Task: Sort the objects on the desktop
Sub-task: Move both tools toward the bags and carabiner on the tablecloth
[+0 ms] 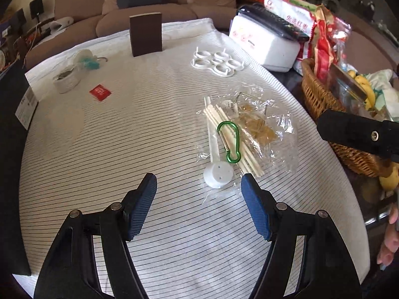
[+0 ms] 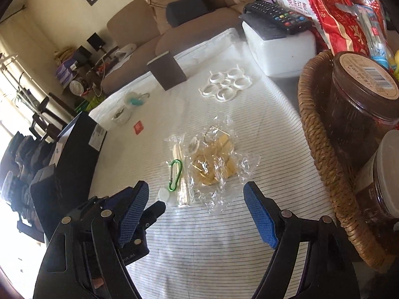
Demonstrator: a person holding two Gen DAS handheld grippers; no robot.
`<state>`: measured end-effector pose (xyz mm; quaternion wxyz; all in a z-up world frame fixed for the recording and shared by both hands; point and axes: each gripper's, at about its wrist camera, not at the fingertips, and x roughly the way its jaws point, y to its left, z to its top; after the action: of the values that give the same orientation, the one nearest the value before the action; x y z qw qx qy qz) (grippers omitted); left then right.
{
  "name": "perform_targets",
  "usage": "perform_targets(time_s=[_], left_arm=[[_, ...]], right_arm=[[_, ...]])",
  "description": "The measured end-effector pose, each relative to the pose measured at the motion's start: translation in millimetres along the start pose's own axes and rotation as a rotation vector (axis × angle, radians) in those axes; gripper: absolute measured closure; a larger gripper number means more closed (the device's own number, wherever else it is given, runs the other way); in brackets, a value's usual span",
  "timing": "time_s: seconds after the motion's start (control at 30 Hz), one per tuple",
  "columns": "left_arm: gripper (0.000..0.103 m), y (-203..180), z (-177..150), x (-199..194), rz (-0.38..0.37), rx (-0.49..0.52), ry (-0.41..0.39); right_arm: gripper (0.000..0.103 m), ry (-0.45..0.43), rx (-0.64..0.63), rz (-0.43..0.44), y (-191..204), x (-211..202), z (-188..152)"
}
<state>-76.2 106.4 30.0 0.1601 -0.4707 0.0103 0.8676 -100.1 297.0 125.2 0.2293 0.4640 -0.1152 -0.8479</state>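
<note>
On the striped white cloth (image 1: pixel 149 129) lie a green carabiner (image 1: pixel 229 140), a bundle of white sticks (image 1: pixel 232 137), a white round-headed plastic piece (image 1: pixel 218 174) and a clear plastic bag with brass-coloured bits (image 1: pixel 259 127). My left gripper (image 1: pixel 199 186) is open and empty, just short of the white piece. My right gripper (image 2: pixel 196 195) is open and empty, just short of the clear bag (image 2: pixel 214 164) and the carabiner (image 2: pixel 175 174). Further back are a white ring frame (image 1: pixel 217 62), a red card (image 1: pixel 100 92), a white tape roll (image 1: pixel 66 79) and a brown box (image 1: pixel 146 33).
A wicker basket (image 2: pixel 321 149) with jars and snack bags stands at the right edge. A white box (image 1: pixel 264 42) with a remote on top sits at the back right. A black box (image 2: pixel 74 147) stands at the left edge. A sofa lies behind the table.
</note>
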Motion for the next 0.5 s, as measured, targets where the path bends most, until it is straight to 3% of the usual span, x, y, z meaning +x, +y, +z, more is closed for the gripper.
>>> perform_targets(time_s=[0.27,0.4,0.5], left_arm=[[0.037,-1.5,5.3,27.4,-0.023,-0.015,0.026],[0.038,-2.0,5.3,27.6,-0.033,-0.008,0.011],[0.061,-1.9,3.6,26.2,-0.034,0.002,0.004]], right_arm=[[0.022,-0.001,0.003,0.023,-4.0,1.2,0.2],[0.022,-0.006,0.026,0.097,-4.3,5.5,8.1],[0.022,-0.021,-0.032,0.083,7.9,14.6,20.8]])
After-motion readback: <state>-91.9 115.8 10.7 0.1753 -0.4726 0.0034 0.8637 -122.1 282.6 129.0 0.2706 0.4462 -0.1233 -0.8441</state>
